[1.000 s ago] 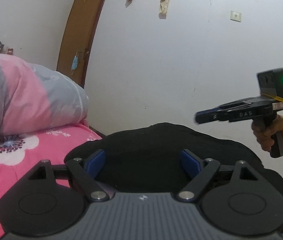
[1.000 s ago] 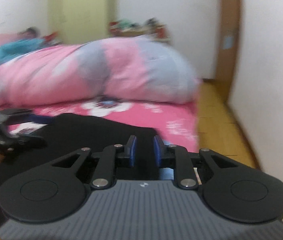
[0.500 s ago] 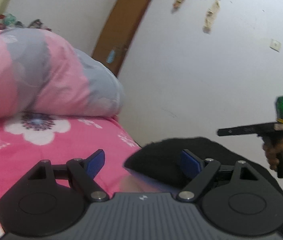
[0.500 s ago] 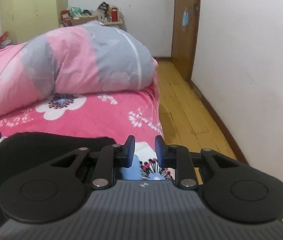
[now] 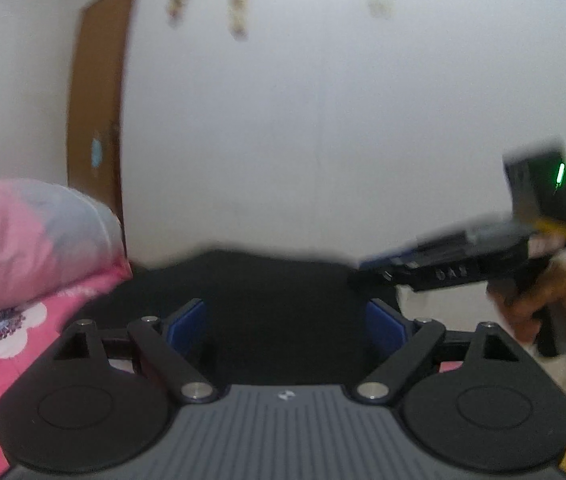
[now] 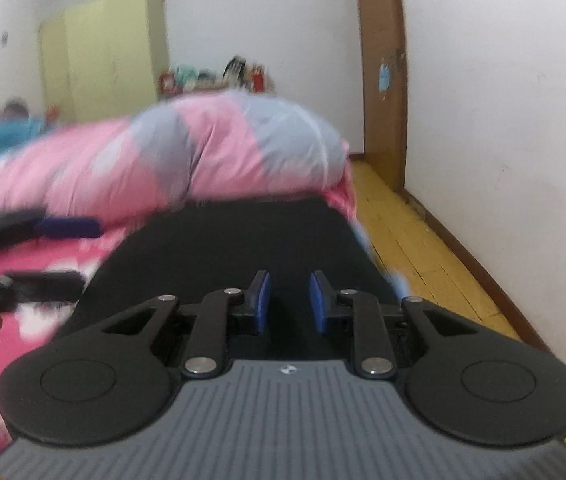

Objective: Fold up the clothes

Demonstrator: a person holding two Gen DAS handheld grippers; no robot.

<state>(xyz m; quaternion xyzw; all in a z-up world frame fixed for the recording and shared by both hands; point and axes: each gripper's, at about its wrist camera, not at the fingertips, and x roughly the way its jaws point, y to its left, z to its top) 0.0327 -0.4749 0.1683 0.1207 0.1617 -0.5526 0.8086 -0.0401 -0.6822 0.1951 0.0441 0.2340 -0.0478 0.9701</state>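
A black garment (image 5: 283, 280) lies spread on the pink flowered bed sheet (image 5: 11, 344). My left gripper (image 5: 285, 316) hovers at its near edge with its jaws wide and opening. The cloth shows between the blue pads (image 5: 187, 320), which do not press on it. In the right wrist view the garment (image 6: 243, 240) stretches ahead of my right gripper (image 6: 289, 296), whose pads stand a narrow gap apart with nothing pinched. A person's hand (image 5: 531, 304) holds the right gripper (image 5: 367, 270) over the garment's right side. The left gripper (image 6: 83, 254) appears blurred at far left.
A pink and grey duvet (image 6: 203, 160) is heaped at the far end of the bed. A white wall (image 5: 323, 140) and brown door (image 5: 95, 100) run along the bed's side, with a strip of wooden floor (image 6: 423, 248) between. A pale green wardrobe (image 6: 103, 52) stands at the back.
Both views have swung back over the black garment, which half a second ago lay off to one side. The right gripper looks nearer in the left wrist view. Both pictures are motion-blurred.
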